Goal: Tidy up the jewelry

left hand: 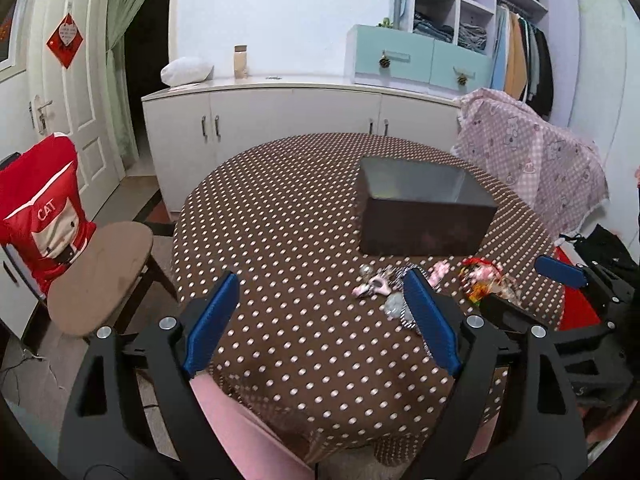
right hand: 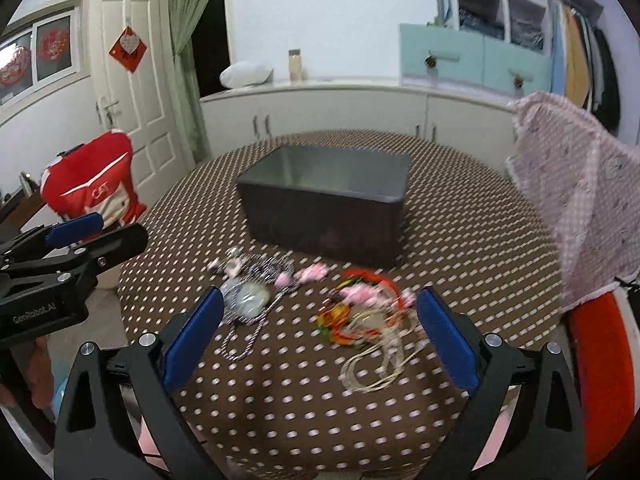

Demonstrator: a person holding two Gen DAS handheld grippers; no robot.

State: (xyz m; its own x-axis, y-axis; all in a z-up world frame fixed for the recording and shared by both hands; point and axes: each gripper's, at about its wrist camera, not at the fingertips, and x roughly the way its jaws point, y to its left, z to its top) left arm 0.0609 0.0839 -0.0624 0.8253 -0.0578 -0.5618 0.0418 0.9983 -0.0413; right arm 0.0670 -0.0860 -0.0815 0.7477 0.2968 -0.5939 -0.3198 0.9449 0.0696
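A dark grey open box [left hand: 424, 216] [right hand: 324, 208] stands on the round brown polka-dot table [left hand: 288, 240] [right hand: 460, 240]. In front of it lies a jewelry heap: a grey corded pendant necklace with pink beads [right hand: 252, 300] [left hand: 380, 286] and a red, orange and pink piece with a beige cord [right hand: 368, 312] [left hand: 486, 280]. My left gripper [left hand: 322, 308] is open and empty, above the table's near edge, left of the jewelry. My right gripper [right hand: 320, 332] is open and empty, hovering just before the colourful piece. The left gripper also shows in the right wrist view [right hand: 76, 240].
A wooden chair with a red cushion [left hand: 44, 216] stands left of the table. A chair draped in pink checked cloth [left hand: 536, 168] stands at the right. White cabinets [left hand: 280, 116] run along the back wall.
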